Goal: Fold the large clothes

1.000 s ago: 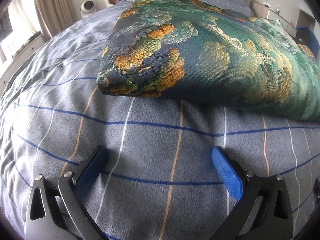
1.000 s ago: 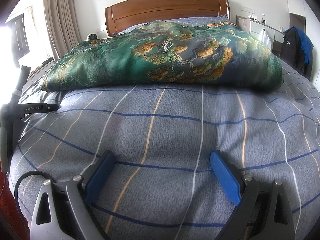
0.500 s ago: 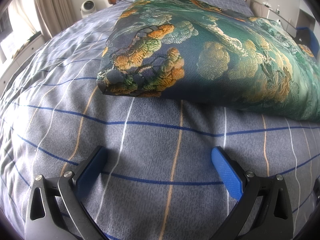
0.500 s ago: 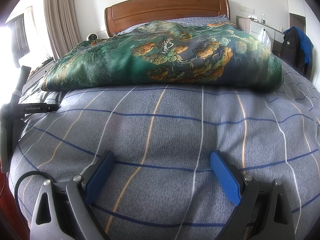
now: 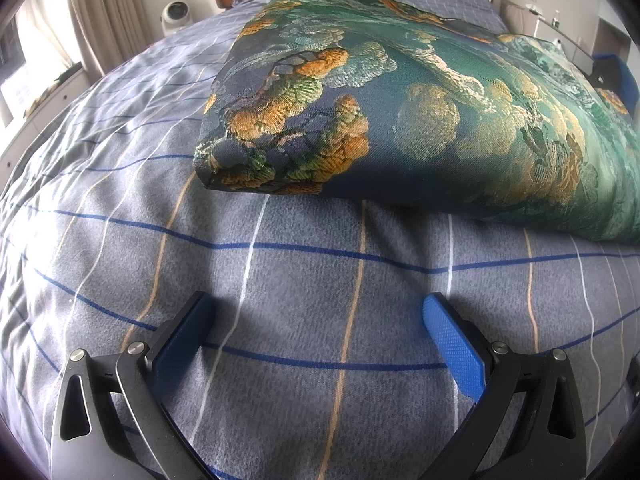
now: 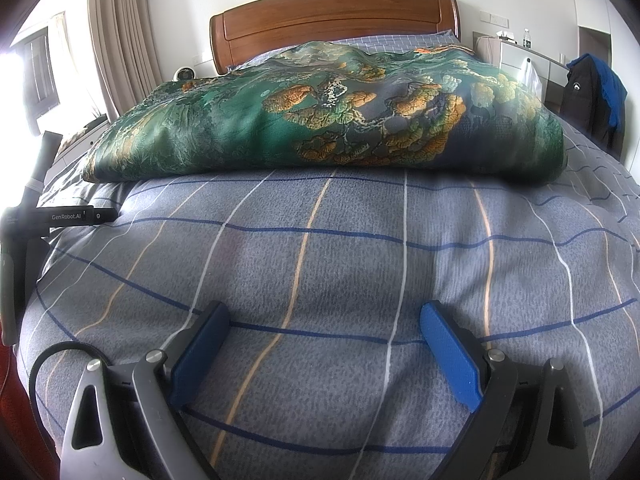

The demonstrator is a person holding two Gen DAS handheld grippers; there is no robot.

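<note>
The checked bed (image 6: 320, 264) lay under a folded green cloth (image 6: 320, 120). The left claw (image 5: 320, 320) and right claw (image 6: 324, 328) were wide open, holding nothing, near the cloth but apart from it.

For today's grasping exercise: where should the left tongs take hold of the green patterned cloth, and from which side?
Grip the near-left corner of the green patterned cloth, coming in low from the near side: it juts toward the open left tongs, its edge slightly raised.

A wooden headboard (image 6: 336, 16), beige curtains (image 6: 120, 36), and perhaps a small fan (image 5: 176, 14).
</note>
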